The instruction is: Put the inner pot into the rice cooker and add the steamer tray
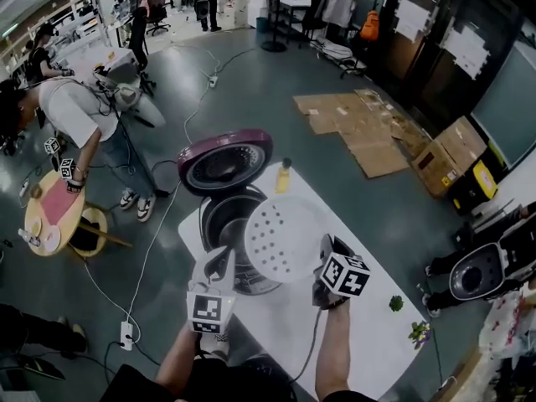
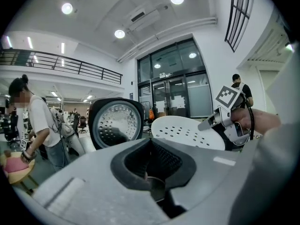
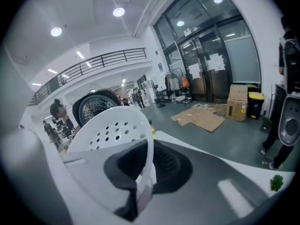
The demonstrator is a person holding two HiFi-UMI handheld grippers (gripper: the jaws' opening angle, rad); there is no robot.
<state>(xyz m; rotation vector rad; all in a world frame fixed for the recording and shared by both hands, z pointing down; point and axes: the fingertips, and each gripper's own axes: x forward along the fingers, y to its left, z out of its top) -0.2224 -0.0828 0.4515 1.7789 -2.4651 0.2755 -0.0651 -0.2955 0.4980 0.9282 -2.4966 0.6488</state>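
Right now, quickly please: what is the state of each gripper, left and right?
Left gripper: closed, nothing seen between its jaws.
Right gripper: closed on the rim of the steamer tray.

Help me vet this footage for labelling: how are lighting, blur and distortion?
Head view: dim, soft, floor bowed by the wide lens, steamer tray stands out white. Left gripper view: fisheye, black corners, ceiling lights glaring, near jaws blurred. Right gripper view: same vignette, tray rim blurred close up.
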